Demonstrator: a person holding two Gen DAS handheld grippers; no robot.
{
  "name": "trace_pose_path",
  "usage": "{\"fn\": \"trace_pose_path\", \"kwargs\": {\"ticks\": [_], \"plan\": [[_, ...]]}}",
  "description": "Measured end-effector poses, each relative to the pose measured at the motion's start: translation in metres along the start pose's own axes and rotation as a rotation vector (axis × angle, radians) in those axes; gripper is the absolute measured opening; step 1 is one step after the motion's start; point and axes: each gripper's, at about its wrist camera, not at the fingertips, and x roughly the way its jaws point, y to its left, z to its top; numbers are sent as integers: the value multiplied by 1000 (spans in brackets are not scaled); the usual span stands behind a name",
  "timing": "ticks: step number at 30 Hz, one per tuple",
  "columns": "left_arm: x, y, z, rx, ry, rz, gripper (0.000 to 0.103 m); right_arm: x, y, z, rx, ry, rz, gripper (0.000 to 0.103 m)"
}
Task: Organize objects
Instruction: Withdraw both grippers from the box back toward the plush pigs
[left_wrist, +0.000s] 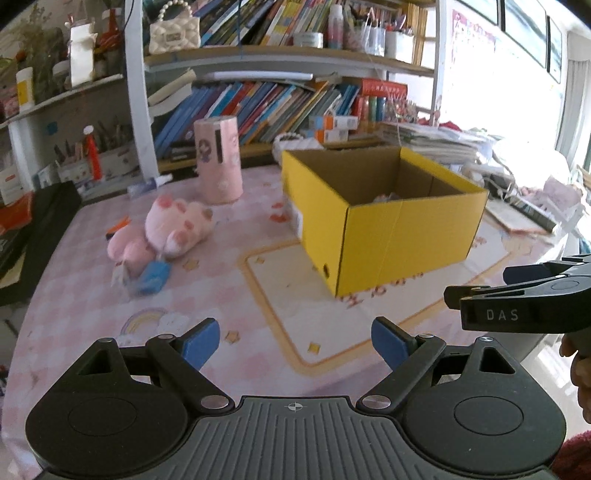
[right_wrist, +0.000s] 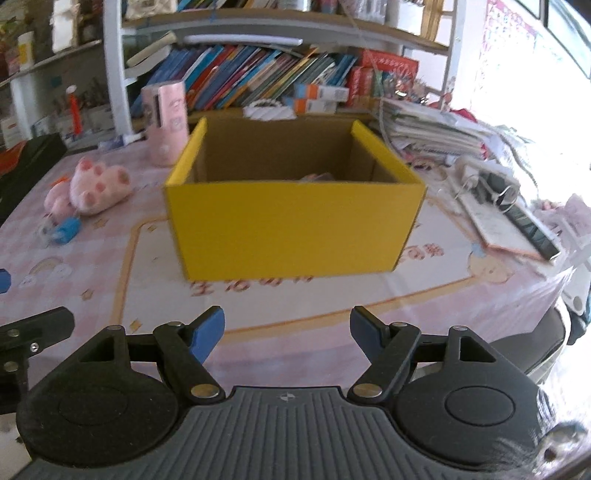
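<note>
An open yellow cardboard box (left_wrist: 406, 243) (right_wrist: 291, 232) stands on the pink tablecloth, with something pale lying inside it. A pink plush toy (left_wrist: 177, 225) (right_wrist: 98, 188) lies left of the box, next to a smaller pink plush (left_wrist: 127, 247) and a small blue object (left_wrist: 155, 277) (right_wrist: 66, 229). A pink cylinder (left_wrist: 219, 158) (right_wrist: 168, 122) stands behind them. My left gripper (left_wrist: 295, 345) is open and empty, low over the table's near side. My right gripper (right_wrist: 287, 336) is open and empty, facing the box; its body also shows in the left wrist view (left_wrist: 517, 299).
Bookshelves (left_wrist: 277, 103) with leaning books run along the back. Stacks of papers and a binder (right_wrist: 509, 218) lie right of the box. A black case (left_wrist: 44, 229) sits at the table's left edge. The tablecloth (right_wrist: 295, 302) has a printed panel in front of the box.
</note>
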Motion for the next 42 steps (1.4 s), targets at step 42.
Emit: {"fn": "trace_pose_path", "kwargs": {"ticks": [42], "plan": [[-64, 87, -44, -131, 11, 212, 93, -19, 122, -8, -185, 5, 274, 81]]}}
